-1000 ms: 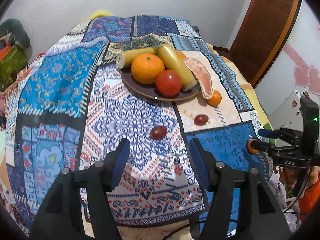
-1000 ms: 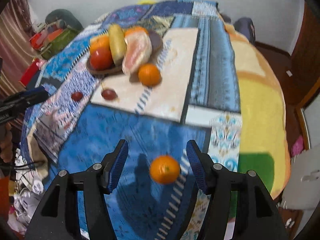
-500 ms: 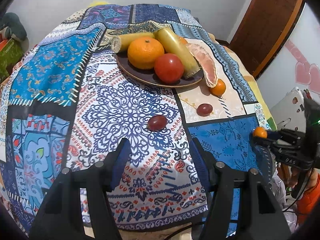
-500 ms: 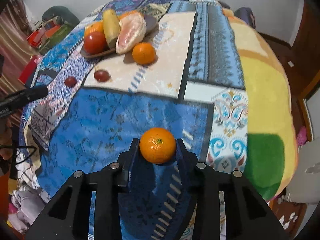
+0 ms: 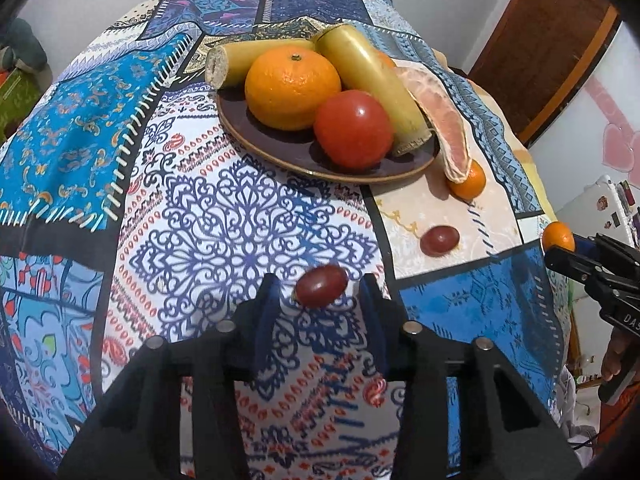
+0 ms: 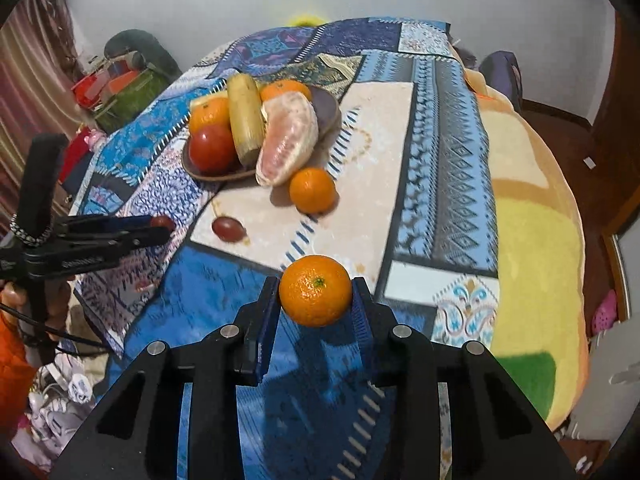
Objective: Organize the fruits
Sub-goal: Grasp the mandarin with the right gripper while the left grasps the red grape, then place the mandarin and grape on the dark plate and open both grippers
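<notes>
A dark plate point(image 5: 280, 156) on the patchwork cloth holds an orange point(image 5: 292, 84), a tomato point(image 5: 352, 136), banana pieces point(image 5: 372, 80) and a pomelo slice point(image 5: 444, 120). My left gripper point(image 5: 320, 292) is open, its fingers on either side of a red grape point(image 5: 321, 285) on the cloth. A second grape point(image 5: 439, 240) and a small mandarin point(image 5: 468, 180) lie right of the plate. My right gripper point(image 6: 316, 296) is shut on a mandarin point(image 6: 315, 290), held above the blue patch; it also shows in the left wrist view point(image 5: 558, 236).
The cloth covers a rounded table that drops off at every side. A brown door point(image 5: 544, 40) stands at the right. Bags and clutter point(image 6: 120, 88) sit on the floor to the left. A yellow and green blanket point(image 6: 532, 240) covers the right side.
My left gripper has moved forward and narrowed around the near grape. My right gripper closed on the mandarin and lifted it toward the plate.
</notes>
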